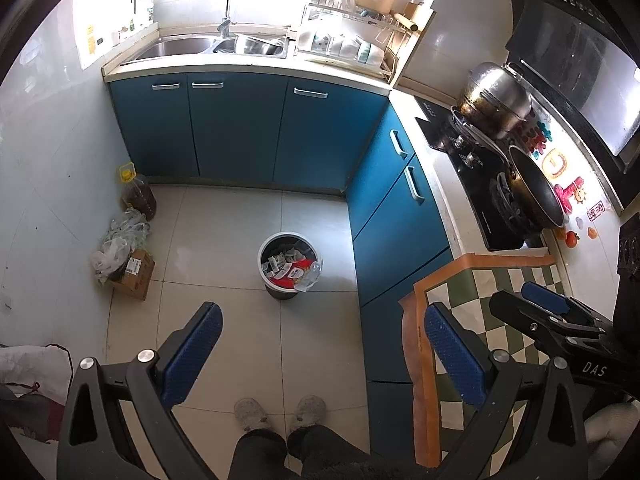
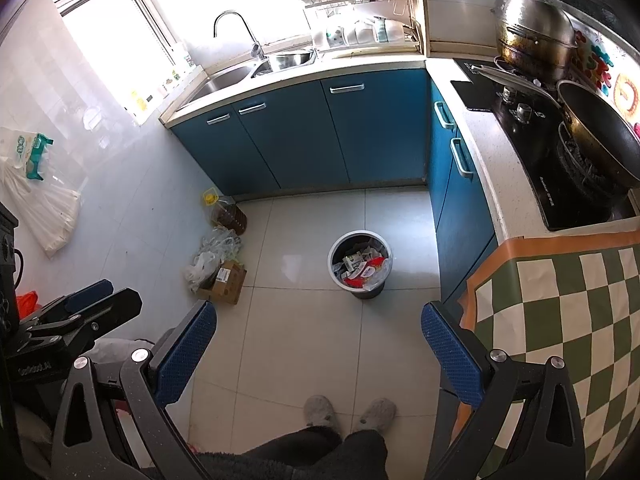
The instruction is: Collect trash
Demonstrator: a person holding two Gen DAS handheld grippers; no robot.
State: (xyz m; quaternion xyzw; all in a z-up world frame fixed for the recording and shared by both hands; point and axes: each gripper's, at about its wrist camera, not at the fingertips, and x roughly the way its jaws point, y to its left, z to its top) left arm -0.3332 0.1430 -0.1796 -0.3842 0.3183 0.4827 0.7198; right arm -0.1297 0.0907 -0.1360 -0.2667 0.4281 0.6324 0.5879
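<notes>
Left wrist view: left claw (image 1: 322,354) wide and empty; right claw (image 2: 318,350) likewise. Bin (image 1: 290,266) stands on the floor ahead, brimming with light, crinkly wrappers; likely best gripped by its stiff rim.

Daylight is pouring through the window (image 2: 108,40), washing out the sink (image 1: 208,46) wall; floor tiles (image 2: 296,260) are glaring, edges are bending and darkening.
</notes>
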